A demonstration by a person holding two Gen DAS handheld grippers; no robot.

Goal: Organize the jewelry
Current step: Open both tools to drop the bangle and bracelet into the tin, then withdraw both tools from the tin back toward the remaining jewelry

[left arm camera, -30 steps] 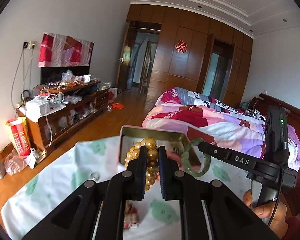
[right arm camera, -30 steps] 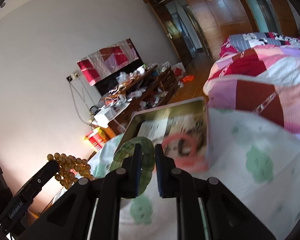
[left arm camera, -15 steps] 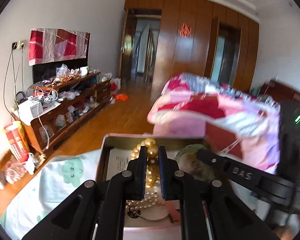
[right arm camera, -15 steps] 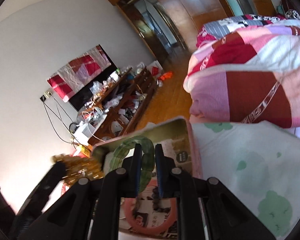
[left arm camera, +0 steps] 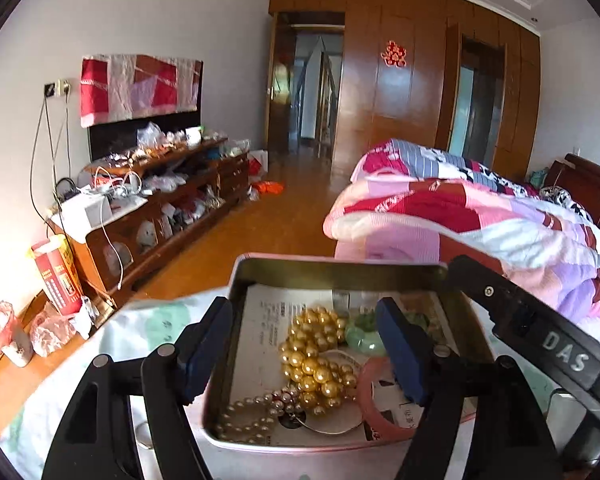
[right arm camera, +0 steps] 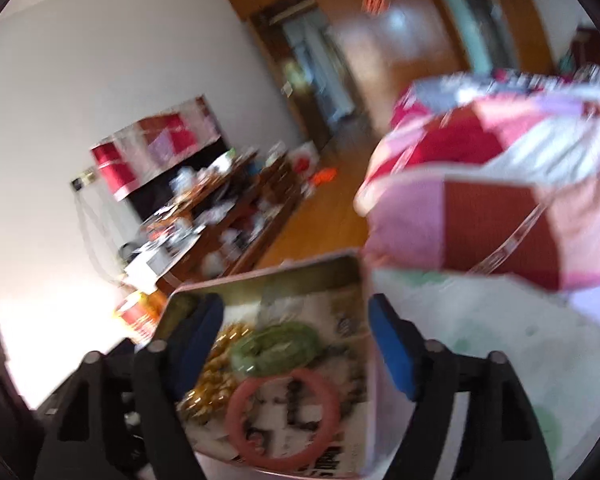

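The gold bead bracelet lies bunched in the metal tin, its heap running lengthwise toward the tin's far wall, beside the green bangle. Both left gripper and right gripper are opening, gripping nothing.

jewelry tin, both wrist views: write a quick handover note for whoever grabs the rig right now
Left gripper: jaws opening, nothing between the pads; it hangs over the tin.
Right gripper: jaws opening too, holding nothing, above the same tin.
In the tin: gold bead bracelet, green bangle, pink bangle, pearl string, all lying on printed paper.
Done: gold beads and green bangle are in the tin.
Left: draw both grippers clear, then check the flowered cloth for stray pieces; a small metal item shows beside the tin, too hidden to name.
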